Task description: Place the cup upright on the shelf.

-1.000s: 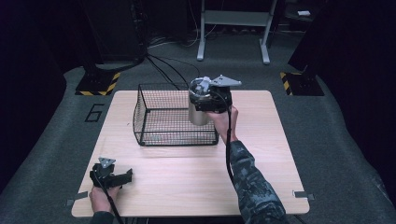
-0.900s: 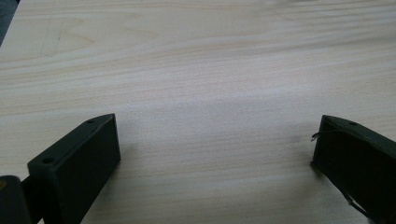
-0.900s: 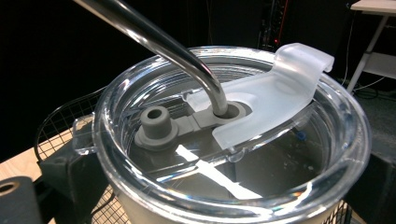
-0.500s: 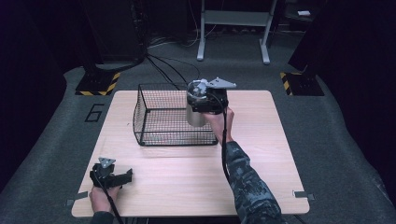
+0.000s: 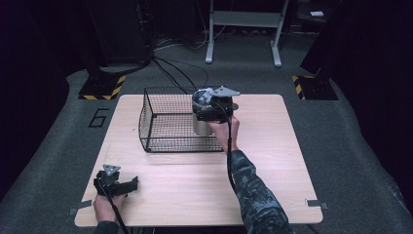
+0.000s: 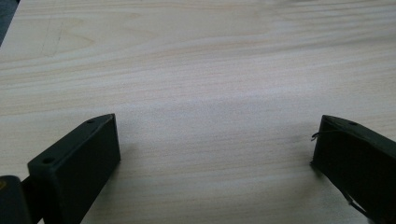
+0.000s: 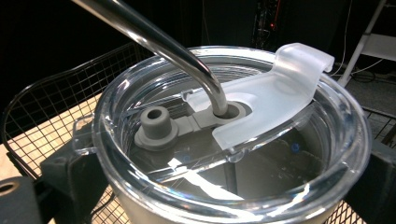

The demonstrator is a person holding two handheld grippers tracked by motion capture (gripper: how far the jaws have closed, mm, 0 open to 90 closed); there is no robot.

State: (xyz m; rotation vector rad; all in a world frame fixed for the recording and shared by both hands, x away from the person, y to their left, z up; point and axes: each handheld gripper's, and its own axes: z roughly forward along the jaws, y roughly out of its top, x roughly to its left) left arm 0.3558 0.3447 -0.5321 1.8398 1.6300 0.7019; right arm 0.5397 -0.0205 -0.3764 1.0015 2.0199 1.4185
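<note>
A steel tumbler with a clear lid and a bent metal straw is held at the right end of a black wire basket. My right gripper is shut on it, one black jaw pressed against each side of the cup just under the lid. Whether the tumbler touches the basket floor is hidden. My left gripper rests low over the table's front left corner. Its jaws stand wide apart around bare wood.
The light wooden table has free room to the right of and in front of the basket. Cables run across the dark floor behind the table, and a metal stand is farther back.
My right gripper has carried the tumbler a little to the left, from the basket's right rim to inside its right end. The left gripper has stayed put.
</note>
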